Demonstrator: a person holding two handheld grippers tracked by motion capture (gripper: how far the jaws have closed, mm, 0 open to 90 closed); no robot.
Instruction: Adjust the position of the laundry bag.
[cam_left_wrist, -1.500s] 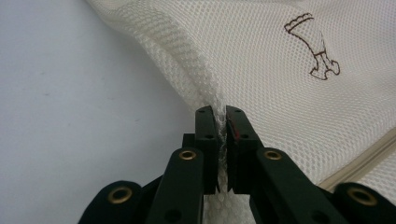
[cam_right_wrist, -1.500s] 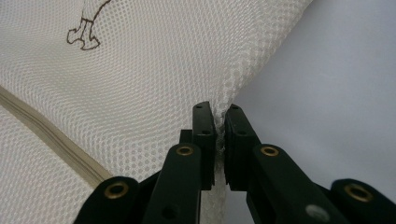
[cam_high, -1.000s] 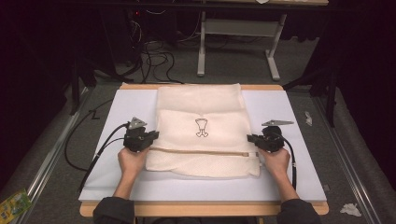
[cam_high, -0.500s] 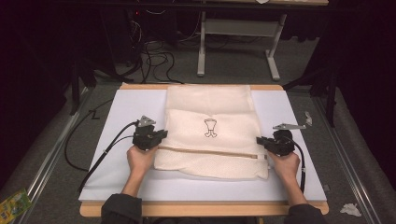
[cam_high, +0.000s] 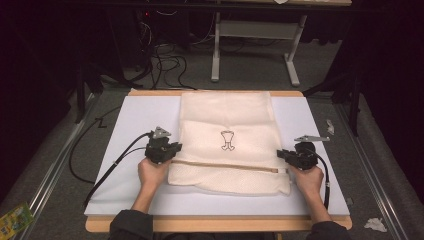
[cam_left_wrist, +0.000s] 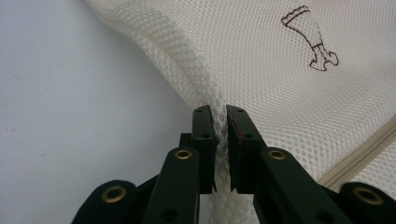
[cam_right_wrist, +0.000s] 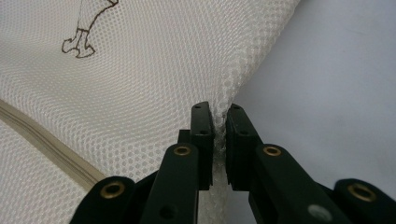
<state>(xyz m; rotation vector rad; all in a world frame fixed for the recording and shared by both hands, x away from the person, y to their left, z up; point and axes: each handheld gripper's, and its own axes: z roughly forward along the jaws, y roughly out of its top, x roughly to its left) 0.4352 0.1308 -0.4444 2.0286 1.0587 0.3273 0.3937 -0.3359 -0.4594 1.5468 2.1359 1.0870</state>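
A cream mesh bag (cam_high: 225, 112) lies flat on the white mat (cam_high: 130, 120), with a small dark emblem (cam_high: 227, 140) at its middle and a beige zipper (cam_high: 225, 165) running across its near part. My left gripper (cam_high: 175, 148) grips the bag's left edge at the zipper line. In the left gripper view the jaws (cam_left_wrist: 220, 114) have just been opening a little, with a ridge of mesh (cam_left_wrist: 261, 70) still pinched between them. My right gripper (cam_high: 281, 154) holds the right edge the same way. Its jaws (cam_right_wrist: 218, 111) have also eased slightly, with mesh (cam_right_wrist: 154, 70) bunched between the pads.
The mat rests on a wooden table (cam_high: 215, 225) with bare white strips left and right of the bag. Black cables (cam_high: 107, 170) trail off the left side. A metal table frame (cam_high: 255, 45) stands on the floor beyond. Scraps (cam_high: 374, 224) lie on the floor at the right.
Both grippers have shifted right, carrying the bag with them. The folded near part has been drawn out flat, so the zipper line now runs straight between them.
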